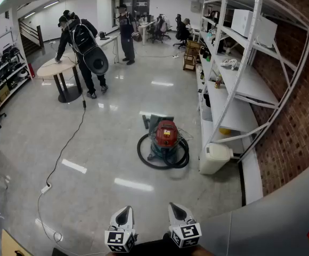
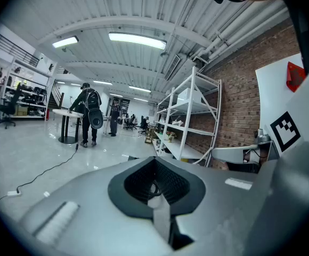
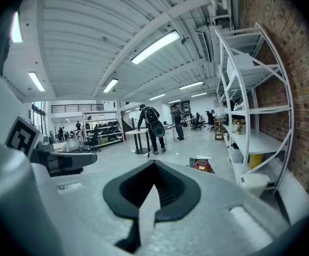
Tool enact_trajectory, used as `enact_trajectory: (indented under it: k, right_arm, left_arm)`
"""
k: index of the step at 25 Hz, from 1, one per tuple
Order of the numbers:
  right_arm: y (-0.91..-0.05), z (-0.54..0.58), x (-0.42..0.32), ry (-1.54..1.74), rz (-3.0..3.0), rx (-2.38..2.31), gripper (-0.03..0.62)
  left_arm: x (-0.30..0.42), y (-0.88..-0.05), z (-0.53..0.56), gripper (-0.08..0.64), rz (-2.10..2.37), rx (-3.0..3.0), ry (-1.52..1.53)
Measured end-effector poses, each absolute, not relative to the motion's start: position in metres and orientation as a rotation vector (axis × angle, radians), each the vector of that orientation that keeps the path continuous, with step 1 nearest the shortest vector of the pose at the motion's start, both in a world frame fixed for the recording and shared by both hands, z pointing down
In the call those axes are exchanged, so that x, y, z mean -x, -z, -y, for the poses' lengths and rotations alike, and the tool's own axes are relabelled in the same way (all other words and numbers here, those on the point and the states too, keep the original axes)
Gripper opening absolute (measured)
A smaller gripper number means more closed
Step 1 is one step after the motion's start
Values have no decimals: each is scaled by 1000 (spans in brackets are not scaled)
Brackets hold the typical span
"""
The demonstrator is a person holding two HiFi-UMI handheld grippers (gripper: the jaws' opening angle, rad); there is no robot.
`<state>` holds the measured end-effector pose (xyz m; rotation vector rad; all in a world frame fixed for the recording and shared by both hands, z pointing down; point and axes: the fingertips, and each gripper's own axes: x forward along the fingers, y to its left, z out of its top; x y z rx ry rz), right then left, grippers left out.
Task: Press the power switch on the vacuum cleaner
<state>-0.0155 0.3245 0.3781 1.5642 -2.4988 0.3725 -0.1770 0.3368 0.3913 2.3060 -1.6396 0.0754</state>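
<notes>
While both are hanging low at the bottom edge of the head view, the left gripper (image 1: pixel 123 215) is keeping its jaws pressed together on nothing, and the right gripper (image 1: pixel 177 212) is likewise closed and empty. The red vacuum cleaner (image 1: pixel 165 136) is standing on the floor (image 1: pixel 101 143) well ahead of them, with its black hose (image 1: pixel 144 156) coiling around it. It is sitting near a white bin (image 1: pixel 214 158) and the white shelving (image 1: pixel 240 84). A person (image 1: pixel 82 47) is bending over far off.
</notes>
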Motion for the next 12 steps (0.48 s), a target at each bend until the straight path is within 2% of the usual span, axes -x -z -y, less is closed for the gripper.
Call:
enact_trajectory:
  k: [12]
  right_arm:
    - [-390, -325, 15, -388, 2486, -1536, -9]
  left_arm:
    - [184, -391, -333, 15, 1686, -2279, -60]
